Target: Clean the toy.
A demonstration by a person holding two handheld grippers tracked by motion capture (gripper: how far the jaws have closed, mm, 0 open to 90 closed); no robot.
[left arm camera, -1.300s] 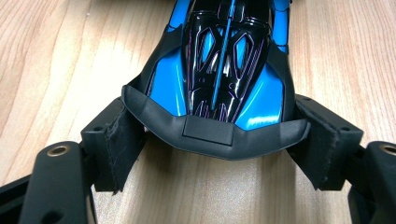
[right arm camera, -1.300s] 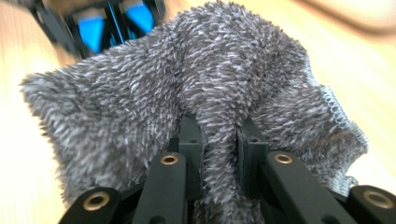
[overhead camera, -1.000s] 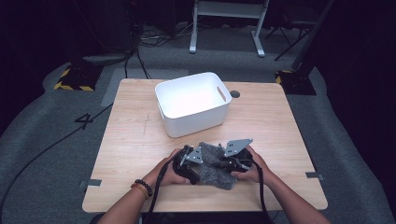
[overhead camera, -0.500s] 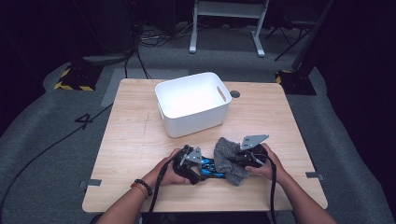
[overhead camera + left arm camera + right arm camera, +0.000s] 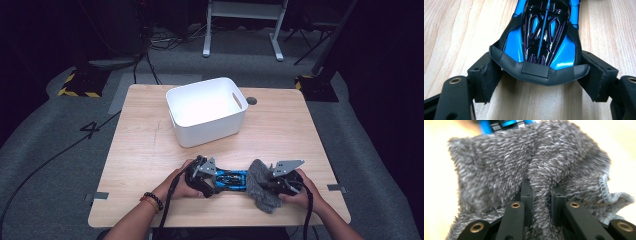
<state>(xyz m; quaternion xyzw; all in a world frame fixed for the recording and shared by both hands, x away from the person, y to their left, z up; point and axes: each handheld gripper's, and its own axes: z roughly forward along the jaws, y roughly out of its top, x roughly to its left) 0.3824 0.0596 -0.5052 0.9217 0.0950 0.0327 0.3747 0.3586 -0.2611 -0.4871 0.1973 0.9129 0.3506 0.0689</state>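
Worktop [image 5: 150, 150], light wood; white bin [image 5: 206, 111] at 12 o'clock of the hands, nothing visible inside. Blue-black toy car [image 5: 231, 179] lies flat near the 6 o'clock edge, between the two hand-held grippers. Grey fleece cloth [image 5: 261, 184] sits at the car's 3 o'clock end, touching it. Left hand-held gripper [image 5: 204, 176] clamps the car's nose across its width, pads [image 5: 486, 75] pressed on both flanks. Right hand-held gripper [image 5: 280, 181] is pinched tight on a fold of cloth [image 5: 541, 195], with the blue car [image 5: 499, 123] just past the cloth.

Step looks like wiping the car. Judgement: keep the left clamp steady, drag the cloth along the body toward 9 o'clock, keep it flat on the paint, don't let the fold slip.
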